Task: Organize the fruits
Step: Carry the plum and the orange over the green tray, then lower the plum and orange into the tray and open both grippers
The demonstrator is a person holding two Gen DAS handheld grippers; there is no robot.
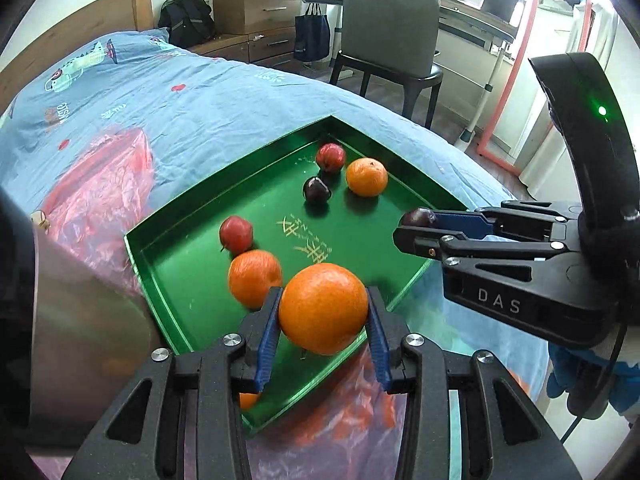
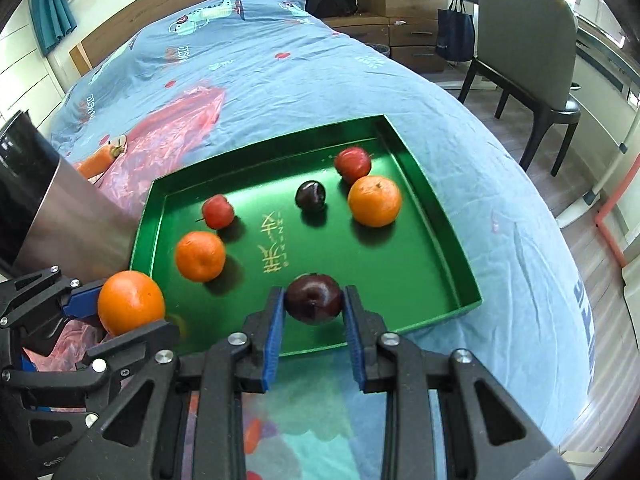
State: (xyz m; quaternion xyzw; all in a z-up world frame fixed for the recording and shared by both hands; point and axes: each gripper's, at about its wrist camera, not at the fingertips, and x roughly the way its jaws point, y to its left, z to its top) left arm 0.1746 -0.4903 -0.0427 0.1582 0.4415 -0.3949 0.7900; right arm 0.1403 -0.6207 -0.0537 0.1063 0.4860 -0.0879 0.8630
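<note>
My left tongs (image 1: pixel 323 312) clamp an orange (image 1: pixel 323 307) between their blue pads, carried above the near corner of the green tray (image 1: pixel 400 148). My right tongs (image 2: pixel 313 304) are pinched narrow on a dark plum (image 2: pixel 314 298), held over the tray's near edge. Ahead of both tongs, lying in the tray: a second orange (image 2: pixel 200 256) with a small red apple (image 2: pixel 217 211) just beyond it, on the left-tongs side; another dark plum (image 2: pixel 310 196) near the middle; a third orange (image 2: pixel 374 201) touching a red apple (image 2: pixel 352 162) towards the far corner. The tray sits on a bed with a blue printed cover (image 2: pixel 248 56). Pink plastic sheeting (image 2: pixel 172 120) lies on the cover beyond the left tongs. A grey chair (image 2: pixel 524 40) stands well beyond the right tongs.
</note>
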